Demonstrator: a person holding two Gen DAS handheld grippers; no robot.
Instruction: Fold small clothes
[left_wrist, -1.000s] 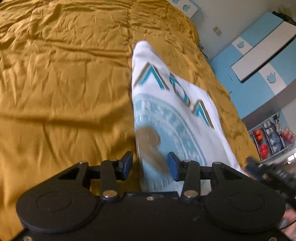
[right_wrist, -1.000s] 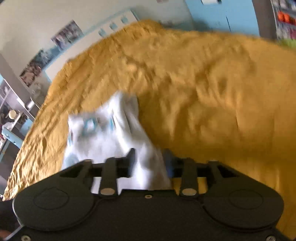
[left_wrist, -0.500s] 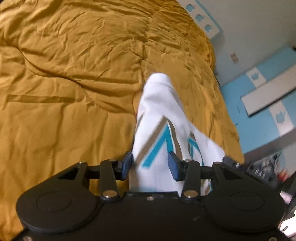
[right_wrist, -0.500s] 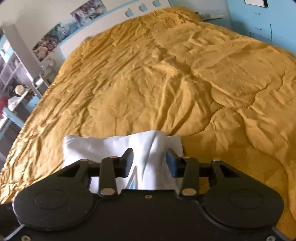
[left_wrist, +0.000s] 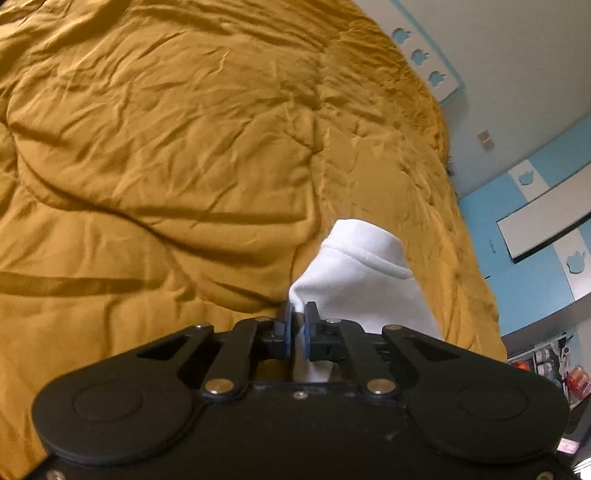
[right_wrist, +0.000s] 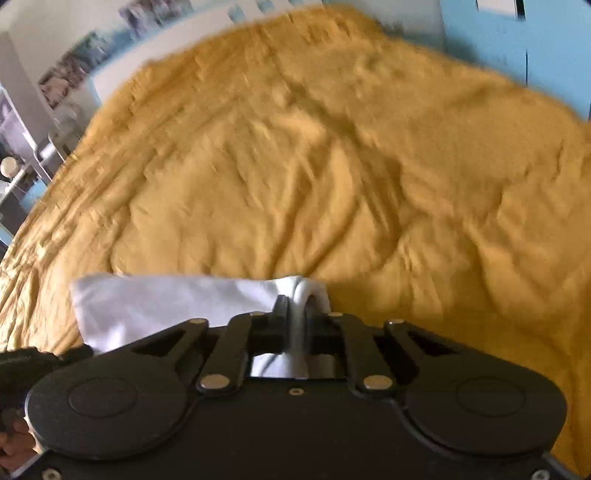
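Left wrist view: the left gripper (left_wrist: 298, 325) is pinching a fold of the white garment (left_wrist: 364, 284), jaws closed tight on the cloth. The garment is rising ahead and to the right, hemmed end pointing away, near the right edge of the mustard bedspread (left_wrist: 166, 147) — wide open quilt lying to the left. Blue cabinets (left_wrist: 528, 236) are showing beyond.

Right wrist view, blurred: the right gripper (right_wrist: 296, 321) is clamping a bunched corner of the white garment (right_wrist: 173, 302), which is stretching leftward, long axis across the frame. The bedspread (right_wrist: 332, 166) is filling everything ahead — here only, photos (right_wrist: 66, 79) are lining the far wall.
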